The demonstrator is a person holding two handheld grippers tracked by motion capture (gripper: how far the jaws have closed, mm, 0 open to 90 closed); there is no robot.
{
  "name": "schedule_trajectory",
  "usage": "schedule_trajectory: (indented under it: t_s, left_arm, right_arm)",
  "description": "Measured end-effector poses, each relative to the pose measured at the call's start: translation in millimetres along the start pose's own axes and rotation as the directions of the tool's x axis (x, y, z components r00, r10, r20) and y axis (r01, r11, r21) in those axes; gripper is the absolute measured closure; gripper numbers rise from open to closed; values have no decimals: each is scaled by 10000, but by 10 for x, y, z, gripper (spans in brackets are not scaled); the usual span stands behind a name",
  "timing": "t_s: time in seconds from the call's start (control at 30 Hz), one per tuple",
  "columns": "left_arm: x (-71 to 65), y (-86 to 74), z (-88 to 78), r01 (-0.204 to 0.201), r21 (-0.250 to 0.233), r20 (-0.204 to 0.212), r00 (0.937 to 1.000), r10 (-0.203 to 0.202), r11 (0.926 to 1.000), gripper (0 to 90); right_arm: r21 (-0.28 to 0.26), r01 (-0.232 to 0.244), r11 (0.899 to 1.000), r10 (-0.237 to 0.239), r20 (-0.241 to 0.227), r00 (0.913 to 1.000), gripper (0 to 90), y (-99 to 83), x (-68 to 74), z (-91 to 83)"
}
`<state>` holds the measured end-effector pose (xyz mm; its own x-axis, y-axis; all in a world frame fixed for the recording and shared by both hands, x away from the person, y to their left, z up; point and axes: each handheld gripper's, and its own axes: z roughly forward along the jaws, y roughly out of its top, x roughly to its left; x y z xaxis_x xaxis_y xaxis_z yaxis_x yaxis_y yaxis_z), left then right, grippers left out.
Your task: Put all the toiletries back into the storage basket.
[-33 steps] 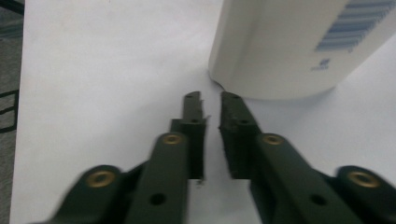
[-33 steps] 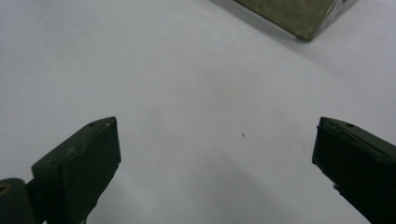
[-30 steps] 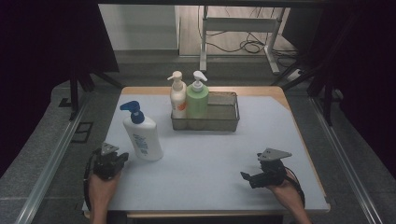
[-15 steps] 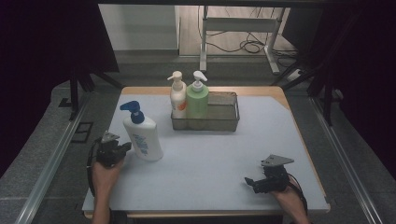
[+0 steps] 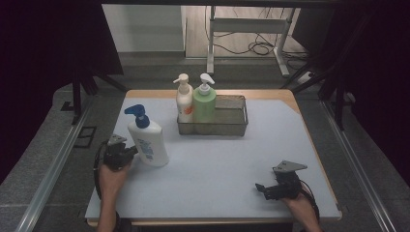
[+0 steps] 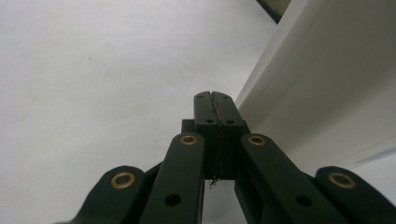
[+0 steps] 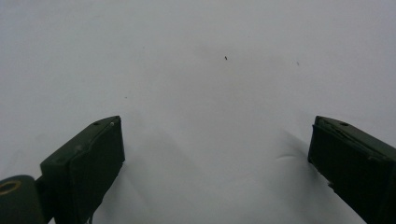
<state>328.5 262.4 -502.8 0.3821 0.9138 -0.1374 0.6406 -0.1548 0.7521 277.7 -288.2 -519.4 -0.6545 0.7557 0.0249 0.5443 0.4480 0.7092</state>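
- High view shows the white pump bottle [image 5: 149,145] with a blue pump head standing upright on the left part of the table [image 5: 232,169], well apart from the wire basket [image 5: 237,126] at the back, which holds a cream bottle [image 5: 184,102] and a green bottle [image 5: 204,105].
- The left gripper [image 5: 126,153] sits just beside the white pump bottle's lower left side, apparently touching or nearly touching its wall; contact cannot be told for sure.
- Left gripper view shows its jaws pressed together with nothing between them, and the bottle's white wall [image 6: 327,93] running past on their right side, outside the jaws rather than between them.
- The right gripper [image 5: 263,189] rests low near the front right of the table, far from the bottle; the right gripper view shows its jaws spread wide over bare table surface.
- Handling judgement: the bottle looks like smooth, stiff plastic, probably slick, tall and somewhat top-heavy with the pump, so a sideways nudge low down could tip it.
- Best hold is likely across the flat body at mid-height, or at the narrow neck under the blue pump; the jaws would need to open first.
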Motion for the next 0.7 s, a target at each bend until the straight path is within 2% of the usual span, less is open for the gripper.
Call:
schedule_trajectory:
  t_s: [0.17,0.7]
  left_arm:
    - [-18,-7,-12,-29,68,104,9999,28,10000,894]
    - [-217,24,37,-517,268,450,9977,505,9983,894]
  right_arm:
    - [215,200,9996,-203,148,9997,28,4,25,24]
    - [201,188,9996,-190,129,9997,26,-2,26,27]
